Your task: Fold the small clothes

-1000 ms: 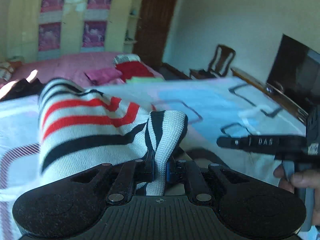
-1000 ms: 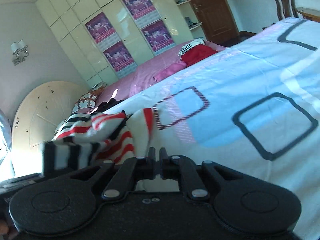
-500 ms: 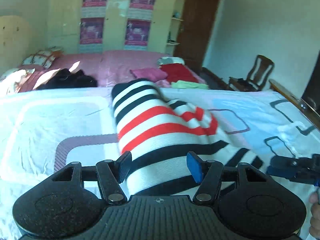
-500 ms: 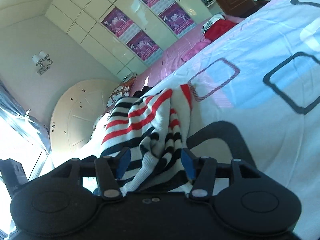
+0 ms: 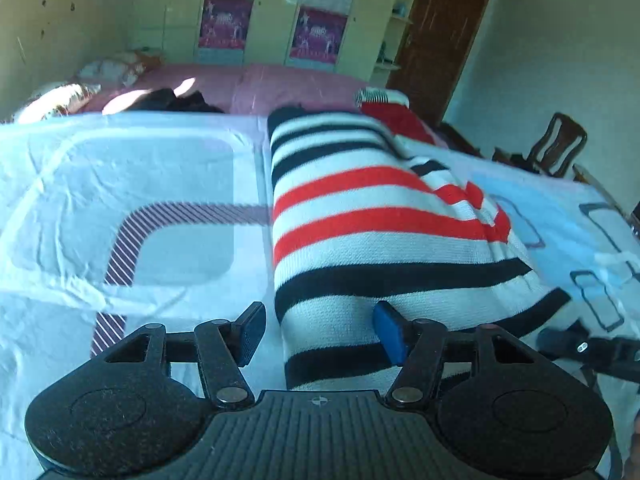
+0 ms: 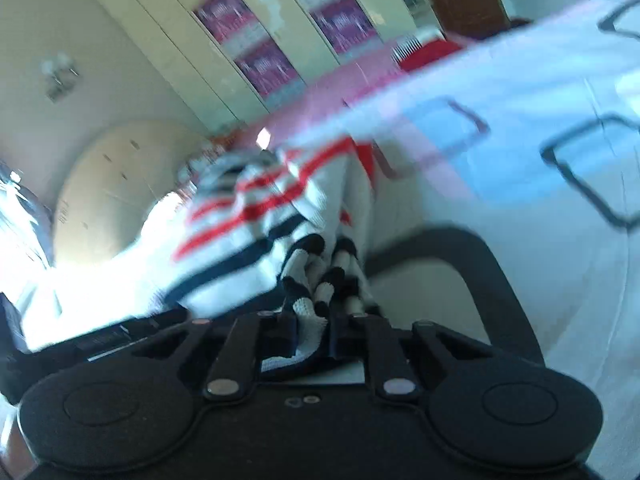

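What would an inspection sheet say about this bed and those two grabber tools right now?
Surface: pale blue patterned bedsheet, wrinkled.
Job's things: white knitted sweater with black and red stripes, lying folded lengthwise.
Clutter: red garment and dark clothes on the pink bedcover.
Grippers: left gripper open, just widened, sweater edge between its fingers; right gripper just closed, pinching sweater cloth.
Cables: nothing seen.
Surroundings: cream wardrobe, brown door, wooden chair.
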Demonstrator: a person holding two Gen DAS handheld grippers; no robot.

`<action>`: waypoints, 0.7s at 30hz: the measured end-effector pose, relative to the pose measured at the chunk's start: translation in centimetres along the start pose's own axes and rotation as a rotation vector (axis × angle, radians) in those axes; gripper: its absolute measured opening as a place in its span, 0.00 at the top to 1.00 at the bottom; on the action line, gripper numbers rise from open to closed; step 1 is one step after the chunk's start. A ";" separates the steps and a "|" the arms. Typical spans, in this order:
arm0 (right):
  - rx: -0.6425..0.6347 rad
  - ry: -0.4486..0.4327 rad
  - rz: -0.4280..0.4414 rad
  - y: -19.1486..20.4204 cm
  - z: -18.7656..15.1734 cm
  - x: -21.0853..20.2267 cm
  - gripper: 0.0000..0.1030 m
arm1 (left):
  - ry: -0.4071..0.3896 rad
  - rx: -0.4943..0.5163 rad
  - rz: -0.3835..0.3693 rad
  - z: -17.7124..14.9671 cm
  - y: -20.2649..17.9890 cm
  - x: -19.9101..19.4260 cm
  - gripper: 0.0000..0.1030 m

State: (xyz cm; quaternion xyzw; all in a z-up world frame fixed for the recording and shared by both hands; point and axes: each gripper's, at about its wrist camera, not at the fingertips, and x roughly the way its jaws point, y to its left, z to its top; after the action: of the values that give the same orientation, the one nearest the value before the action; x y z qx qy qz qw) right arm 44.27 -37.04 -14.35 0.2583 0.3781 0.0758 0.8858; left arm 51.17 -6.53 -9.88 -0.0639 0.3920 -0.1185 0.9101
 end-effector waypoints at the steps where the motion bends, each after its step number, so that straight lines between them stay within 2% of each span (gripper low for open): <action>1: 0.021 -0.004 0.027 -0.7 -0.1 0.0 0.86 | 0.003 -0.010 -0.002 0.2 0.2 -0.1 0.31; 2: 0.035 -0.024 0.039 -0.7 0.4 -0.8 0.81 | -0.007 -0.004 -0.014 0.9 0.3 -0.6 0.31; 3: 0.019 -0.063 0.038 -0.4 0.8 -1.7 0.74 | -0.050 0.001 -0.013 1.4 0.4 -1.5 0.31; 5: -0.079 -0.160 -0.001 1.2 1.8 -3.1 0.77 | -0.098 0.005 -0.014 3.0 0.6 -2.0 0.31; 6: -0.109 -0.169 -0.003 1.8 2.7 -3.0 0.81 | -0.106 0.000 -0.016 3.8 0.9 -1.7 0.31; 9: -0.241 -0.187 0.007 4.1 5.1 -1.3 0.83 | -0.094 0.015 -0.015 5.8 0.8 0.7 0.31; 12: -0.434 -0.161 0.007 6.9 6.5 1.7 0.83 | -0.052 0.029 -0.009 6.6 0.6 3.5 0.31; 13: -0.495 -0.127 -0.034 7.2 6.5 3.1 0.84 | -0.026 0.029 0.003 6.5 0.8 4.6 0.31; 14: -0.529 -0.066 -0.121 6.9 6.4 5.1 0.85 | -0.017 0.022 0.008 6.3 0.8 5.3 0.25; 15: -0.513 -0.024 -0.155 5.9 6.4 6.8 0.86 | -0.017 0.002 0.010 6.1 1.1 5.7 0.21; 16: -0.474 -0.051 -0.116 5.0 6.4 6.7 0.86 | -0.015 -0.014 0.008 6.1 1.3 5.9 0.19; 17: -0.460 -0.044 -0.102 4.7 6.6 6.5 0.87 | -0.011 -0.019 -0.001 6.0 1.4 5.9 0.18; 19: -0.508 -0.030 -0.119 5.5 6.5 6.1 0.87 | -0.019 0.000 0.012 6.3 1.1 5.4 0.19; 21: -0.522 -0.054 -0.119 6.2 6.7 5.6 0.81 | -0.049 0.018 0.021 6.8 0.6 4.5 0.23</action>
State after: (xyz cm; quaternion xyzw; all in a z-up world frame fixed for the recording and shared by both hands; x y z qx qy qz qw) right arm 53.31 -32.56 -10.74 0.0002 0.3366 0.1115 0.9350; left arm 59.24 -6.99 -8.50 -0.0544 0.3694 -0.1106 0.9211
